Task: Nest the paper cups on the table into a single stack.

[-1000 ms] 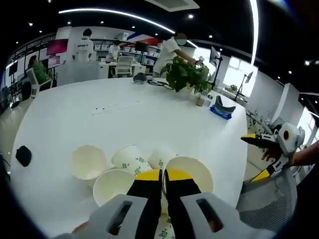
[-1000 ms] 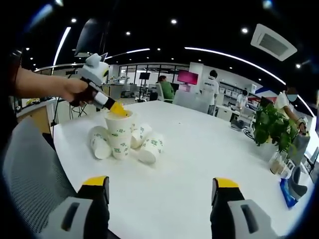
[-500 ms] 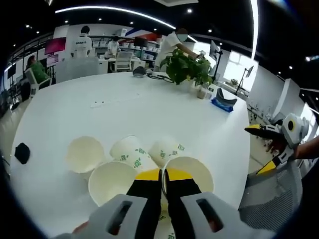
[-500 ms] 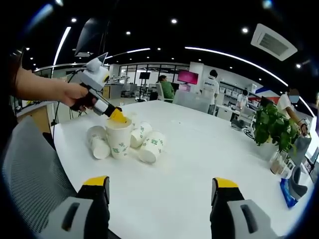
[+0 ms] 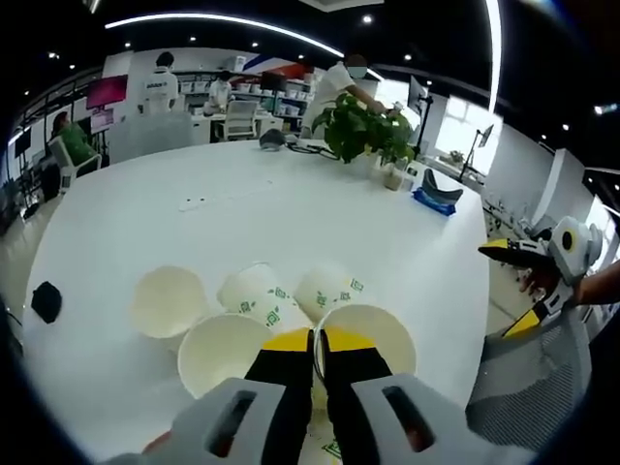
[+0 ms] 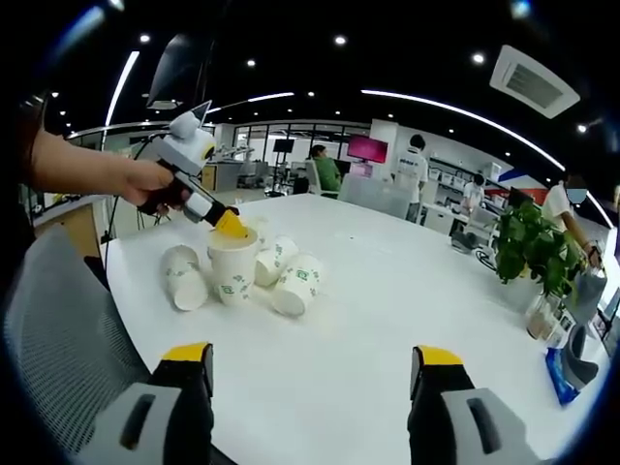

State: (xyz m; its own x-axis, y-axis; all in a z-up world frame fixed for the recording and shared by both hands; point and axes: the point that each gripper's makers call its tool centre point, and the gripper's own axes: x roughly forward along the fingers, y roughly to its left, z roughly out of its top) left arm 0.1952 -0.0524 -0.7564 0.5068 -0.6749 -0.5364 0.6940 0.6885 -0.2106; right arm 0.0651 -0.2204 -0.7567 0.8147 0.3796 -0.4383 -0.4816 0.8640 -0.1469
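The left gripper (image 5: 317, 341) has its yellow-tipped fingers (image 5: 289, 341) pinched tight on the rim of an upright paper cup (image 6: 233, 266) near the edge of the white table (image 6: 387, 320). Four more cups (image 6: 295, 285) lie tipped over around it, touching one another; it may be five, they crowd together. The right gripper (image 6: 318, 360) hangs over the bare table, well apart from the cups, fingers spread wide and holding nothing.
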